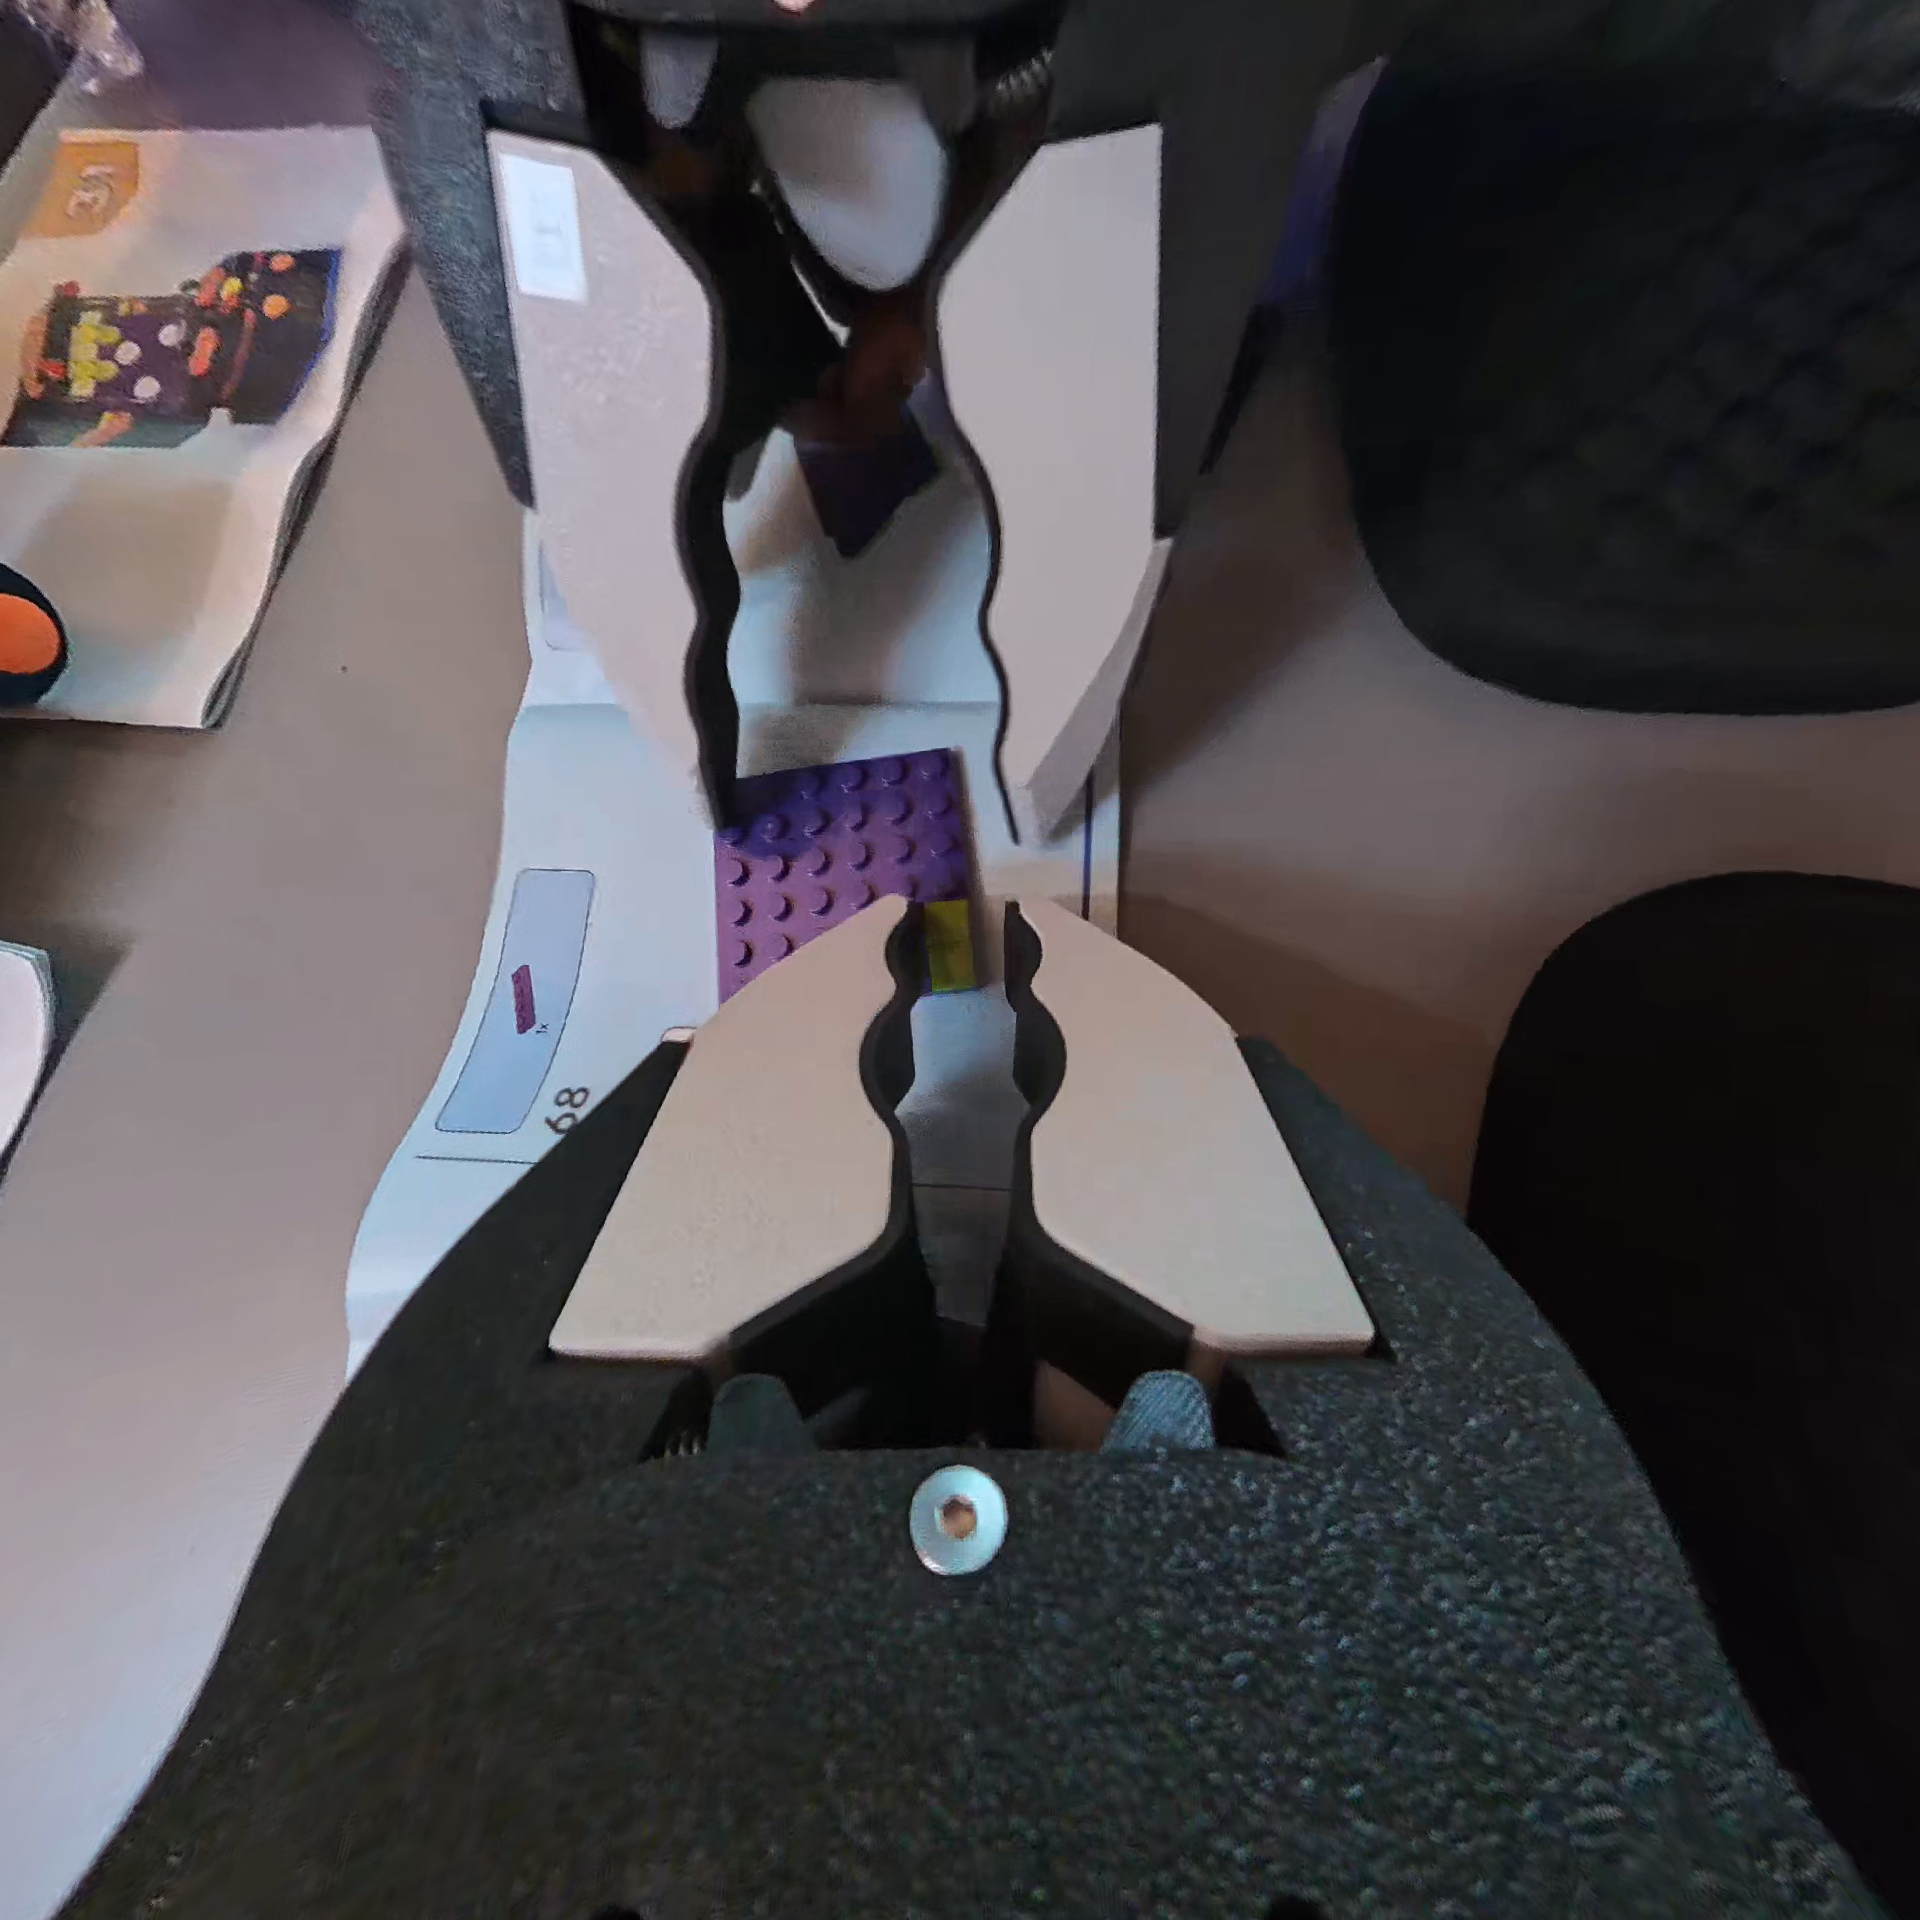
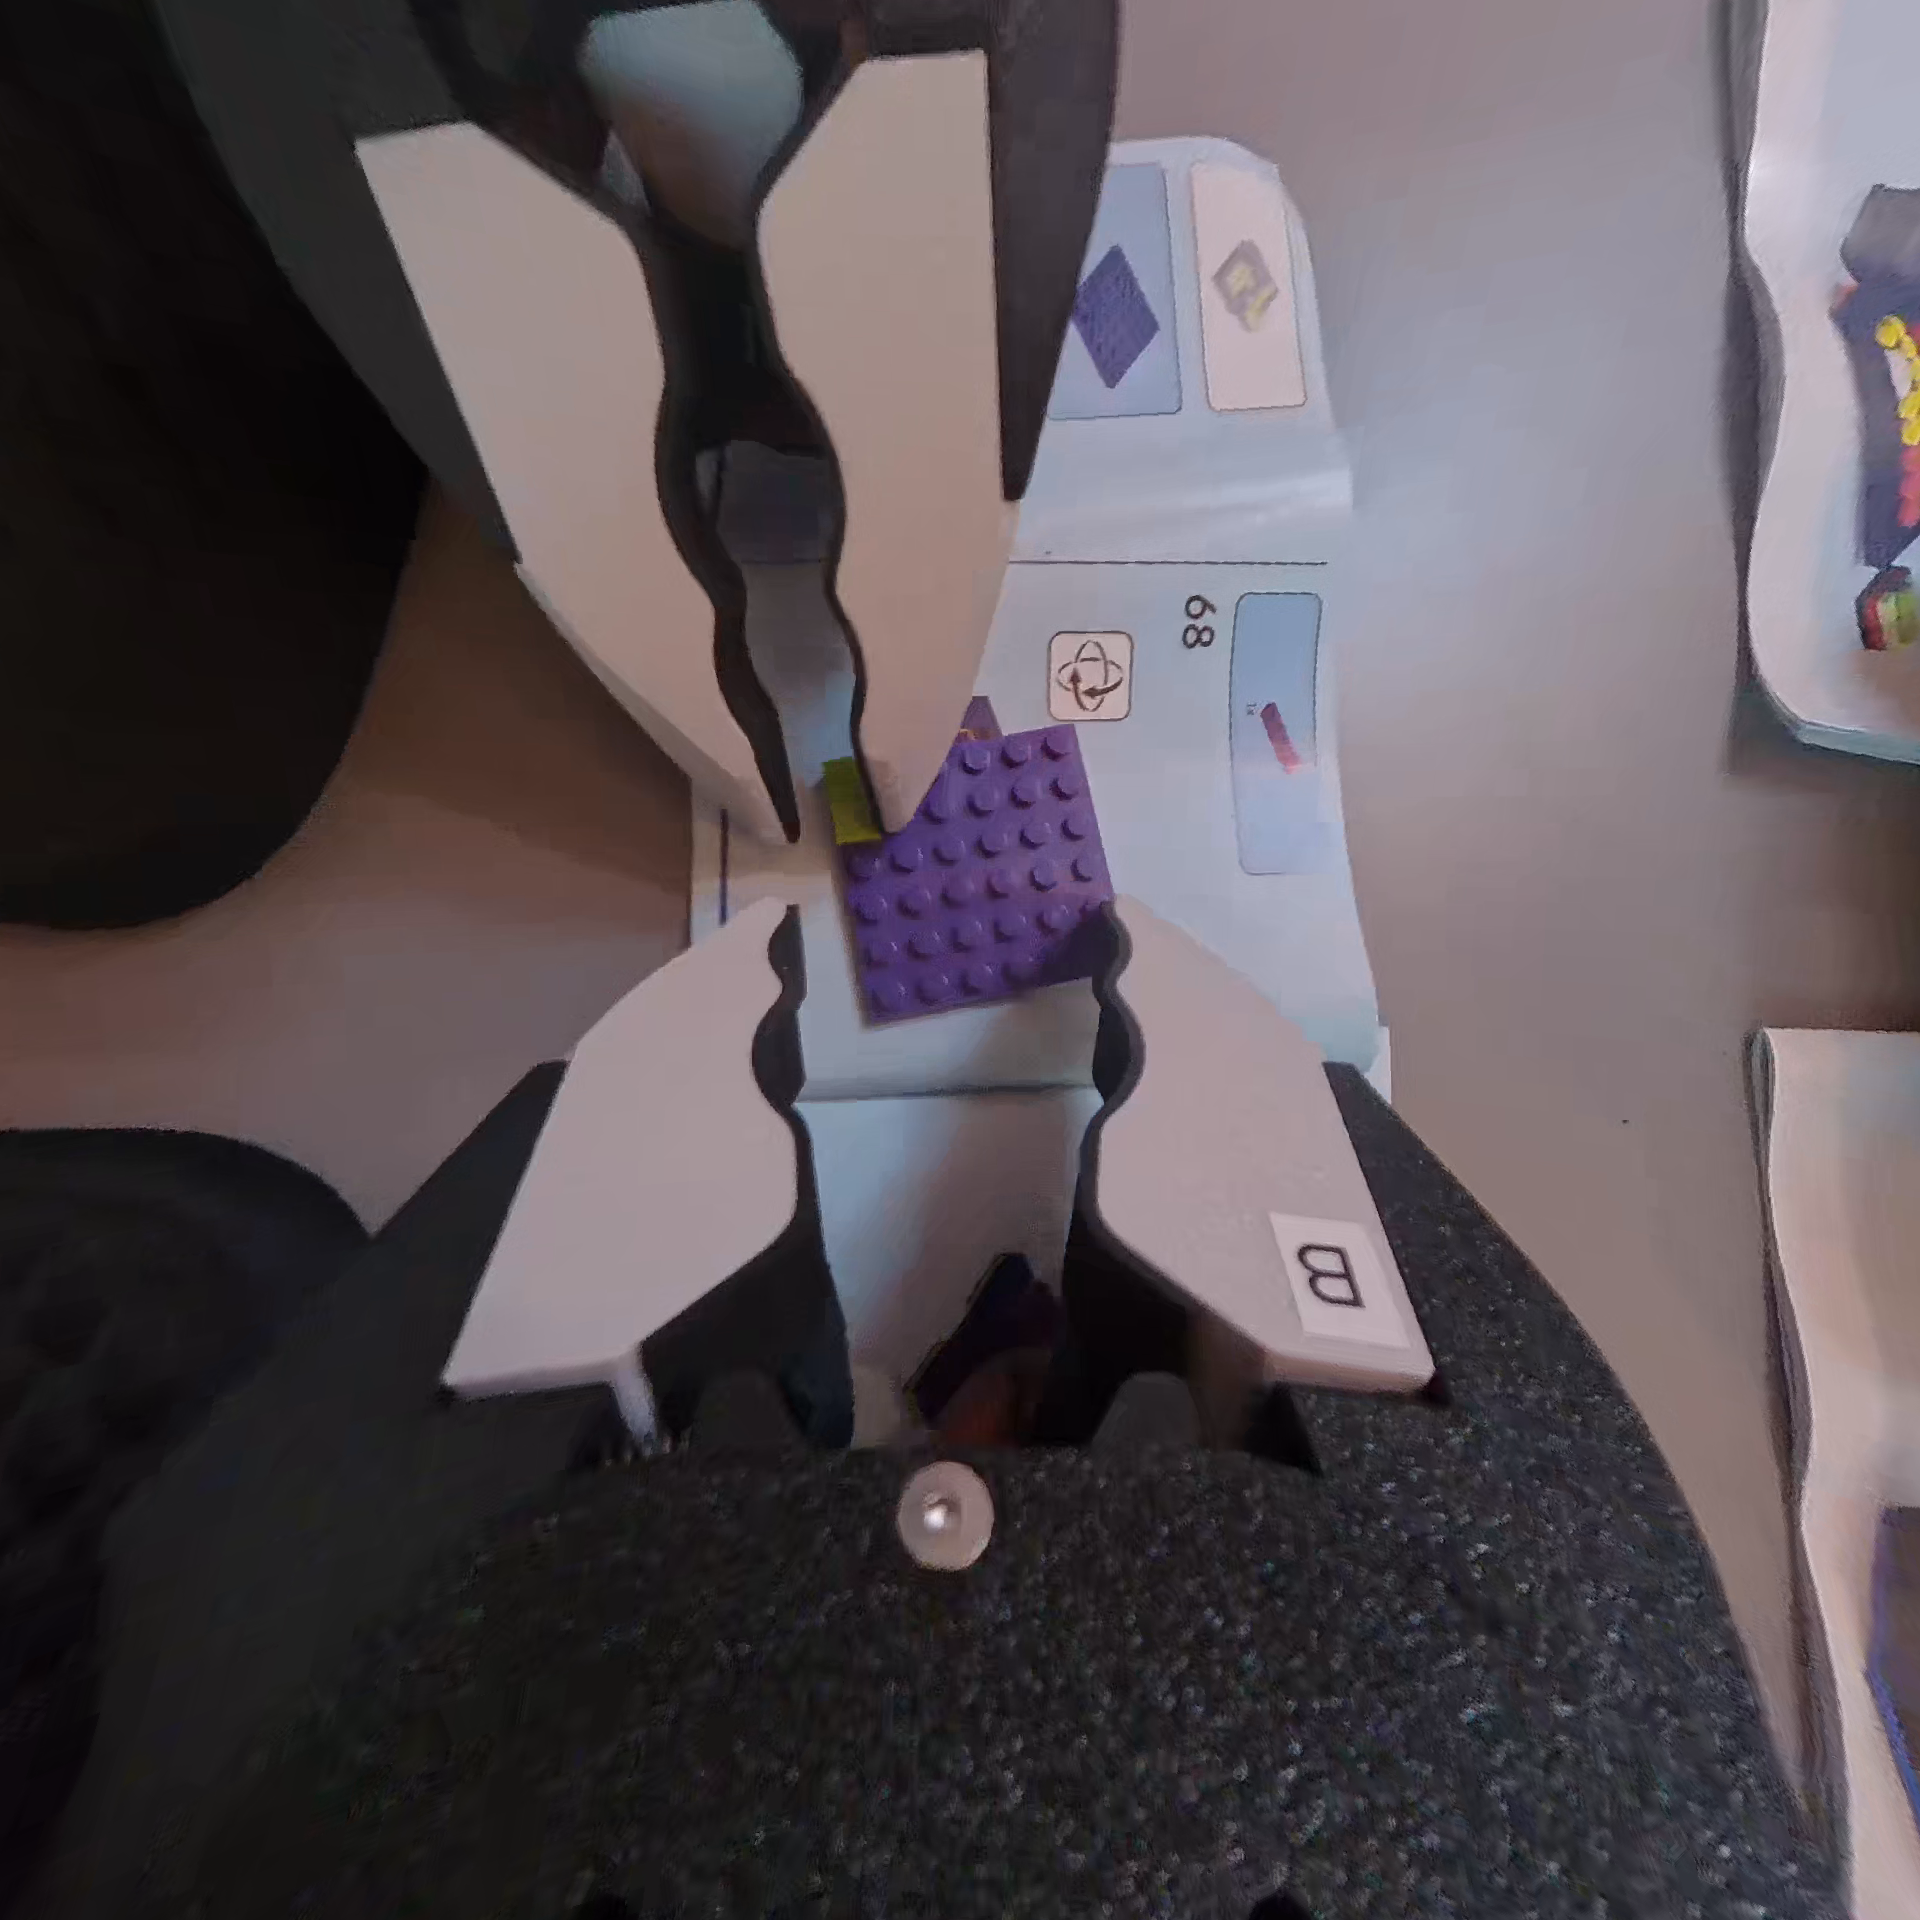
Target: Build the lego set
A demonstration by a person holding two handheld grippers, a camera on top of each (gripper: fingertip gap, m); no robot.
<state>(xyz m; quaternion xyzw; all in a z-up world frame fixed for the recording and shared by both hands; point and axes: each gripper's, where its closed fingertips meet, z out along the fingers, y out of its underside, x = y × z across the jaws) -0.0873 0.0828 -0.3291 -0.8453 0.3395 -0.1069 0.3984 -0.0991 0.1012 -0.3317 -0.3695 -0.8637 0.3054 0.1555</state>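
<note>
A purple studded plate (image 1: 831,862) lies flat on an open instruction booklet (image 1: 540,987); it also shows in the right wrist view (image 2: 977,883). My right gripper (image 2: 945,914) is open, its jaws wide apart on either side of the plate, with the right fingertip (image 2: 1127,935) at the plate's corner. It enters the left wrist view from the top (image 1: 868,821). My left gripper (image 1: 958,914) is closed narrowly on a small lime piece (image 1: 948,948) just off the plate's near corner. In the right wrist view it comes from the top (image 2: 831,826), with the lime piece (image 2: 844,805) between its tips.
The booklet (image 2: 1195,499) lies on a beige table (image 1: 395,623). A second printed sheet with a picture of the model lies to the side (image 1: 156,343) (image 2: 1849,416). Dark chair shapes (image 1: 1662,364) (image 1: 1714,1299) border the table edge. An orange-and-black object (image 1: 26,644) sits at far left.
</note>
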